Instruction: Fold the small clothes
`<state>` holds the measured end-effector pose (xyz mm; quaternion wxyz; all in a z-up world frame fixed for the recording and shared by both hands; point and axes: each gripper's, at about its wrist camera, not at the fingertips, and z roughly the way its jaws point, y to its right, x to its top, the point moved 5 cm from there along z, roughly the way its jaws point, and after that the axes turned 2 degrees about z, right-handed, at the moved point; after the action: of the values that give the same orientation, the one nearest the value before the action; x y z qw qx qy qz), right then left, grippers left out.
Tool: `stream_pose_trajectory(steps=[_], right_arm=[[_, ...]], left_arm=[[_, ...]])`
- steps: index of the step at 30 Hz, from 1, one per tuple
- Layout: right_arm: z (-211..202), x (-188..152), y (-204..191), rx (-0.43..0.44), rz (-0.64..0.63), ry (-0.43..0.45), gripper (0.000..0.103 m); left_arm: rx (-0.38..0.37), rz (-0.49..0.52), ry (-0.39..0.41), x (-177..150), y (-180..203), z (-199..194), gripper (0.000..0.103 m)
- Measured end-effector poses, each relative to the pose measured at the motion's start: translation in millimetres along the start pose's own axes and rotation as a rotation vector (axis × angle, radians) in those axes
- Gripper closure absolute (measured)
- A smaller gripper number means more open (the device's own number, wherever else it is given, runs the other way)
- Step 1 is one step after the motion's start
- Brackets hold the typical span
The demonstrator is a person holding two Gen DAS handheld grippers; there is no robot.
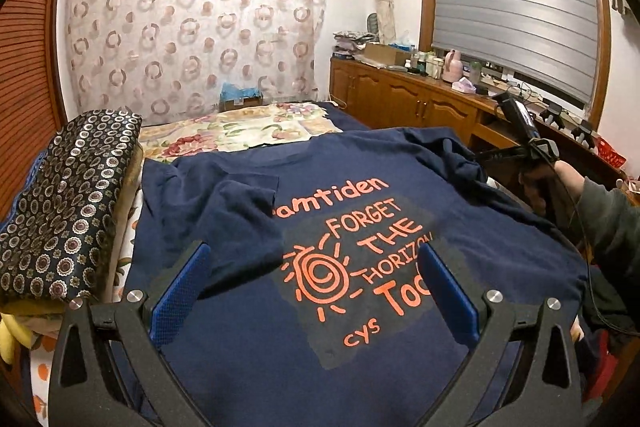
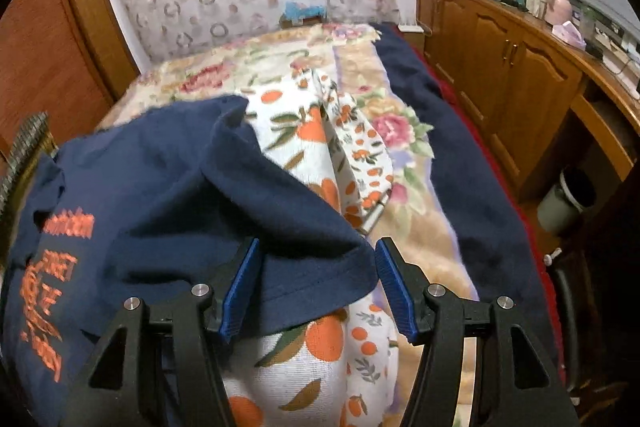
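Your left gripper (image 1: 316, 291) has its blue-padded jaws spread wide and gripping nothing; between and beyond them lies the navy blue cotton T-shirt with orange printed lettering (image 1: 360, 327), spread print-up on the bed; the orange spiral sun of the print sits in the gap between the two pads, and one sleeve is folded in over the chest just ahead of the left-hand pad. Well off to the left of those jaws is a folded dark quilt patterned with small round medallions (image 1: 68, 211); far ahead of them, past the shirt's collar, a cream floral blanket (image 1: 240, 131) covers the bed.

Your right gripper (image 2: 316, 287) also has its jaws parted wide; the shirt's hemmed sleeve edge (image 2: 312, 283) lies in the gap between them, against the left-hand pad and just short of the right-hand one, so the pads are not closed on it; whether the cloth is lifted or resting you cannot tell from this view. Below and ahead of these jaws is a white towel printed with oranges and green leaves (image 2: 304, 343); to their right runs a dark blue bedcover (image 2: 472, 163), and further right a brown wooden cabinet (image 2: 520, 75).
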<state>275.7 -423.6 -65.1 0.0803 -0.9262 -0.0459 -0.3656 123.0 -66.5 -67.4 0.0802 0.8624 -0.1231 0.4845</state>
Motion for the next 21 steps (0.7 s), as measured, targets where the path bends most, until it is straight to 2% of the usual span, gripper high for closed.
stream_pose_trajectory(steps=[3, 4, 5, 6, 8, 13, 17, 21], right_arm=[[-7, 0, -3, 0.001, -0.02, 0.005, 0.06], [-6, 0, -2, -0.012, -0.032, 0.011, 0.066], [-6, 0, -3, -0.015, -0.046, 0.015, 0.08], [-7, -1, -5, -0.017, -0.057, 0.015, 0.088], [-10, -2, -9, -0.063, -0.095, 0.022, 0.097], [-32, 0, -24, -0.072, -0.154, 0.092, 0.1], [-67, 6, -57, 0.016, -0.204, 0.17, 0.1], [-100, 13, -114, 0.138, -0.282, 0.232, 0.1]], left_arm=[[-0.004, 0.003, 0.002, 0, 0, -1, 0.0], [-0.006, 0.004, 0.003, -1, 1, -2, 0.0], [-0.009, 0.003, 0.004, -1, 1, -2, 0.0], [-0.011, 0.002, 0.005, -1, 1, -3, 0.0], [-0.008, 0.0, 0.004, -2, 0, -2, 0.0], [0.002, -0.004, -0.004, -5, -3, -2, 0.0], [0.005, -0.021, -0.007, -4, -7, -2, 0.0], [0.021, -0.038, -0.012, -4, -13, -1, 0.0]])
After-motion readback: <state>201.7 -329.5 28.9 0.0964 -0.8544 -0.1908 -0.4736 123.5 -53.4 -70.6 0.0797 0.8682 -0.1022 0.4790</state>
